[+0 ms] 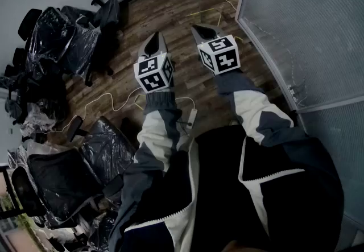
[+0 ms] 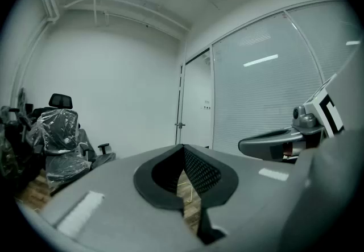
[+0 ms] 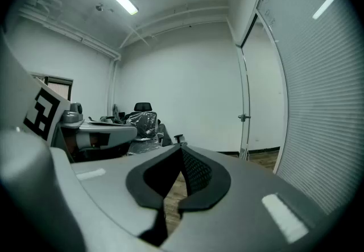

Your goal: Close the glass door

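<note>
The glass door (image 2: 197, 103) stands at the far end of the room, with a small metal handle (image 2: 180, 126) on its left edge. In the right gripper view the same door edge (image 3: 244, 91) and handle (image 3: 243, 117) show beside the blind-covered glass wall (image 3: 324, 91). I cannot tell how far the door stands open. My left gripper (image 1: 154, 40) and right gripper (image 1: 206, 30) are held side by side over the wood floor, both well short of the door. Both are shut with nothing between the jaws.
The blind-covered glass wall (image 1: 301, 23) runs along the right. Several office chairs wrapped in plastic (image 1: 57, 34) crowd the left, with more near me (image 1: 74, 171). A white cable (image 1: 108, 100) and a power strip (image 1: 192, 115) lie on the wood floor (image 1: 182, 12).
</note>
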Available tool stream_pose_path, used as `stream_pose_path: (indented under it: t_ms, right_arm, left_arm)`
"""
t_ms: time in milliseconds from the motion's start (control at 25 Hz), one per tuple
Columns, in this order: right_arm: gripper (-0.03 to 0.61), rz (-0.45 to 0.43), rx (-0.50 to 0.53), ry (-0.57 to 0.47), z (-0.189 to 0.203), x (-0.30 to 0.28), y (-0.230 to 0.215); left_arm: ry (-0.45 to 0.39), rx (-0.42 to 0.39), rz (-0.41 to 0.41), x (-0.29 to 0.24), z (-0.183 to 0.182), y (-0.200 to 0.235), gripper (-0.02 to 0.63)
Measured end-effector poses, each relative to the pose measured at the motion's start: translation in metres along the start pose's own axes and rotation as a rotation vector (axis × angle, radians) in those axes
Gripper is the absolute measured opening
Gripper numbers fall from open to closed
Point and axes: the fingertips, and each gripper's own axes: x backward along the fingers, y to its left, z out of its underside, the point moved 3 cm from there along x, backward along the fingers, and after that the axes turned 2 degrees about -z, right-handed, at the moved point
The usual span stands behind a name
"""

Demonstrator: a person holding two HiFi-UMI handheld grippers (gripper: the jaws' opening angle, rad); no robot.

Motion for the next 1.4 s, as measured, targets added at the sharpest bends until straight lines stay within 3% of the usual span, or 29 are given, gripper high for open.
stream_pose_path:
  t_ms: [160,1080,1240,1400]
  right_arm:
    - [0.002,0.007,0.008,0.008,0.003,-0.002,0.013]
    - [0.005,-0.006,0.032,-0.02,-0.01,-0.008,0.042]
    - [0.005,-0.021,0.04,-0.013,-0.007,-0.013,0.048]
    - [0.005,-0.053,0.024,-0.015,-0.009,-0.024,0.051]
  left_arm:
    - [0.035,0.005,0.007,0.008,0.012,0.011,0.005]
    - [0.003,-0.045,0.035,0.023,0.009,0.02,0.003]
    - [0.001,0.02,0.033,0.025,0.014,0.029,0.005]
    - [0.012,0.025,0.021,0.021,0.021,0.044,0.003]
